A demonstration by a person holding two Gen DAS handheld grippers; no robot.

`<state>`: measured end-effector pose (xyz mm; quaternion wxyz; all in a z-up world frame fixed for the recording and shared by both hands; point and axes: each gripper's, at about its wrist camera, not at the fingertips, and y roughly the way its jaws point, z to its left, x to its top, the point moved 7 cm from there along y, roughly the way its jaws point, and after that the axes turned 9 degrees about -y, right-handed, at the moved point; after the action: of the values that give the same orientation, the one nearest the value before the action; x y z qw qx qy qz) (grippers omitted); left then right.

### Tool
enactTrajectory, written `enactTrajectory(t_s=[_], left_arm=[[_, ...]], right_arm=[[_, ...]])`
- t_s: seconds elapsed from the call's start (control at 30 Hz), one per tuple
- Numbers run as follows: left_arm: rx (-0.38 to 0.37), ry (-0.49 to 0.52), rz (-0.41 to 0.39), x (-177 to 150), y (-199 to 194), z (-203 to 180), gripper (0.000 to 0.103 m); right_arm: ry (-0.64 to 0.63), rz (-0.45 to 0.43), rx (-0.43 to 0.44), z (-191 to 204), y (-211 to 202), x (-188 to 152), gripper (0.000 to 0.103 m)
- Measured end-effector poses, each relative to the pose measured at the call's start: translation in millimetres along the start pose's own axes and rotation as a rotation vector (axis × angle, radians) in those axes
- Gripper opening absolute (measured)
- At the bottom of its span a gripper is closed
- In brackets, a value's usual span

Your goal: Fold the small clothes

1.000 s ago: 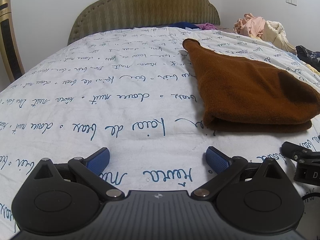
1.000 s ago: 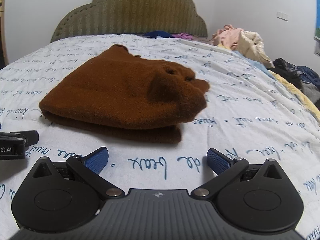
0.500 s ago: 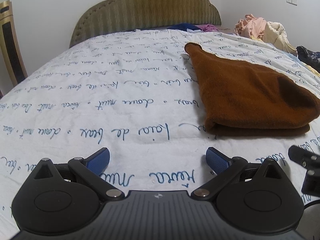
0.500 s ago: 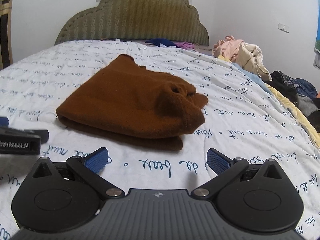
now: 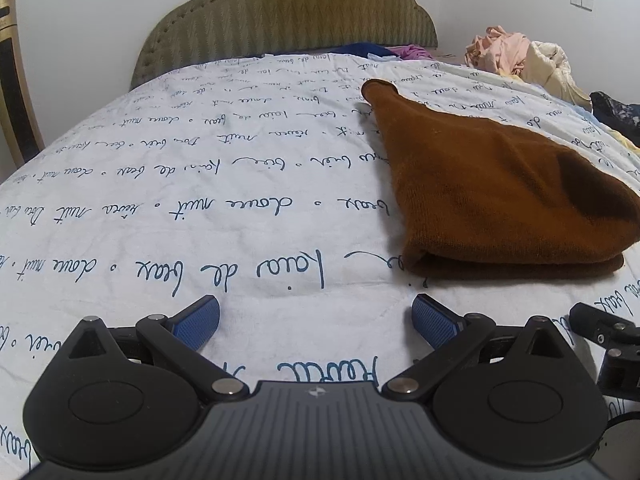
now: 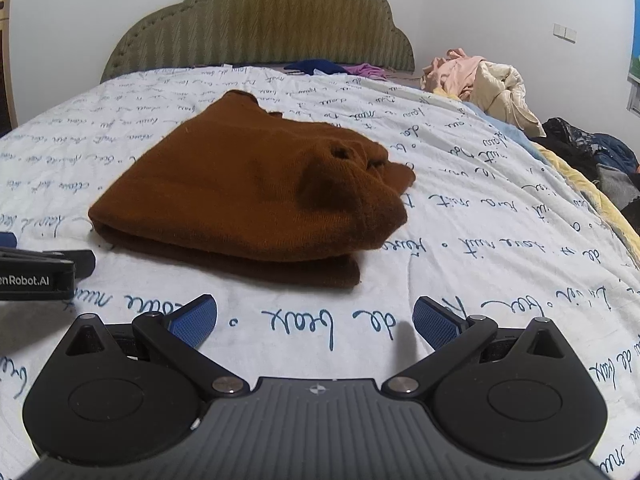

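A brown knitted garment (image 5: 488, 196) lies folded in layers on the white bedspread with blue script (image 5: 200, 200). It also shows in the right wrist view (image 6: 248, 196), ahead and slightly left. My left gripper (image 5: 316, 320) is open and empty, low over the bedspread, to the left of and nearer than the garment. My right gripper (image 6: 316, 320) is open and empty, just short of the garment's near edge. The right gripper's tip shows at the right edge of the left wrist view (image 5: 600, 328). The left gripper shows at the left edge of the right wrist view (image 6: 40, 268).
A padded olive headboard (image 6: 260, 28) stands at the far end. A heap of pale clothes (image 6: 480, 80) and dark clothes (image 6: 592, 156) lie along the bed's right side. Blue and purple garments (image 6: 332, 67) lie by the headboard. A chair (image 5: 16, 80) stands at the left.
Both grippers have drawn back and risen a little from the garment, staying open. The folded garment has not moved.
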<state>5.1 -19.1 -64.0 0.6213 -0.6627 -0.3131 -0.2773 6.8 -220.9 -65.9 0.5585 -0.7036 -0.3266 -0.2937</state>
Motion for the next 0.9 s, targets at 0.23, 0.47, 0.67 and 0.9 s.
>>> enactTrajectory(t_s=[0.23,0.47,0.67,0.9], left_arm=[[0.007,0.018,-0.008,-3,1,-1,0.103],[0.005,0.017,-0.014,-4,1,-1,0.103],[0.006,0.018,-0.016,-4,1,-1,0.103],[0.006,0.018,-0.021,-4,1,0,0.103]], right_arm=[[0.031,0.010,0.022,-3,8,-7,0.103],[0.036,0.002,0.024,-2,9,-9,0.103],[0.026,-0.010,0.019,-1,9,-3,0.103],[0.036,-0.005,0.036,-1,14,-5,0.103]])
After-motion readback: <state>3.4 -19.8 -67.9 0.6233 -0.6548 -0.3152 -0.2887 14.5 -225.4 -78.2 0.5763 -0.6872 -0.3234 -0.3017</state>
